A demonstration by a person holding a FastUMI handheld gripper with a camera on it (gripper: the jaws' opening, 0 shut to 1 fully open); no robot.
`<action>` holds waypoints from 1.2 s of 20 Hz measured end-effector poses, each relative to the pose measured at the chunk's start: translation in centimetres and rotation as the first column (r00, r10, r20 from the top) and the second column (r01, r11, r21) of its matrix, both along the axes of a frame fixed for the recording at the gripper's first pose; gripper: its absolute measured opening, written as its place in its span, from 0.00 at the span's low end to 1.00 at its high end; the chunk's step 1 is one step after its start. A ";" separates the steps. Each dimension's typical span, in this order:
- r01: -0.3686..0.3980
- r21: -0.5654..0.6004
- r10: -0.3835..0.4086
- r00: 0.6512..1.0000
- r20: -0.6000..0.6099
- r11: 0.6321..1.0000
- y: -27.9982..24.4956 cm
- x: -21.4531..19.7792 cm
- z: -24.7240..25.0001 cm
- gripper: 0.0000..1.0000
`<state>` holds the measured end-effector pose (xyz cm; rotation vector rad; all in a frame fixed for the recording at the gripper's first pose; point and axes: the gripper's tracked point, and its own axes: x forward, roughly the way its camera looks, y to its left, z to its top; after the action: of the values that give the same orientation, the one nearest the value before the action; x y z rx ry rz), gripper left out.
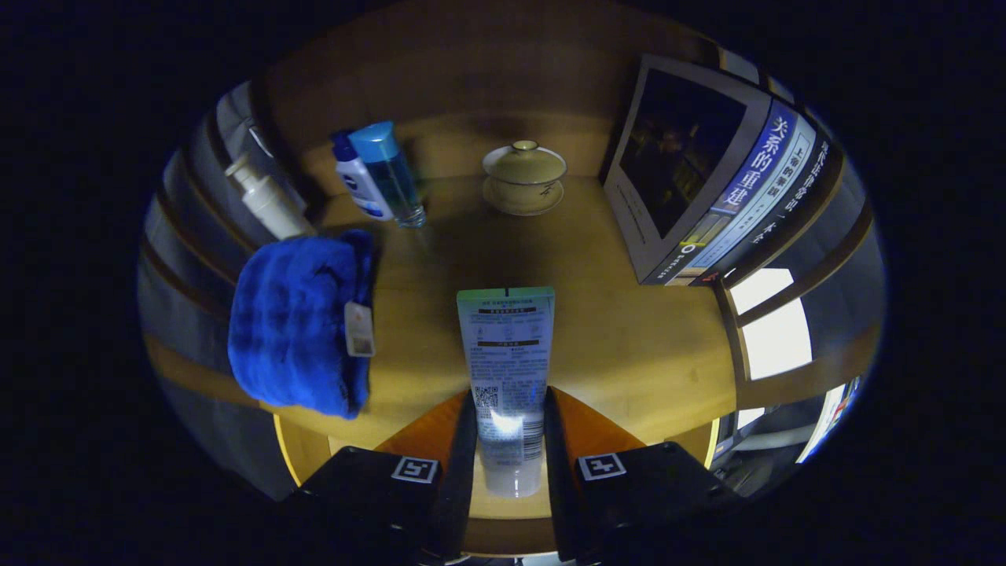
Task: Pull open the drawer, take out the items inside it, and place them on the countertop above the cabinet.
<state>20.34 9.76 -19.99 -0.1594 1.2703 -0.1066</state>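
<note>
A flat plastic tube [507, 369] — its printed back panel carrying a QR code and lines too small to be read — is clamped between the two fingers of the gripper [509, 440], its crimped green end held out over the wooden countertop [629, 330]. Beyond it a glazed lidded cup [524, 177] is set on its saucer; to the left are seen a folded blue towel [299, 322] with a hanging tag, a blue-capped clear bottle [391, 173], a smaller white-and-blue bottle [357, 181] and a pale pump bottle [263, 200]. Books [707, 173] are leaned at the right — Chinese characters run down their spines.
</note>
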 end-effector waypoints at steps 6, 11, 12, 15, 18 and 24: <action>0.008 0.011 -0.008 1.000 -0.009 1.000 0.2 2.1 -2.3 0.55; -0.002 0.028 0.000 0.998 0.064 1.000 0.5 2.8 -1.0 0.73; -0.003 0.027 0.001 0.996 0.090 1.000 0.5 2.9 -0.4 0.77; -0.005 0.037 -0.002 0.983 0.181 0.999 0.8 2.3 1.4 0.88; -0.025 0.055 0.009 0.961 0.277 0.998 1.3 0.1 3.7 0.99; -0.080 0.061 0.038 0.863 0.503 0.995 2.0 -5.1 10.5 0.99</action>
<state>15.28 11.72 -9.45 -0.0921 0.7432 -0.0389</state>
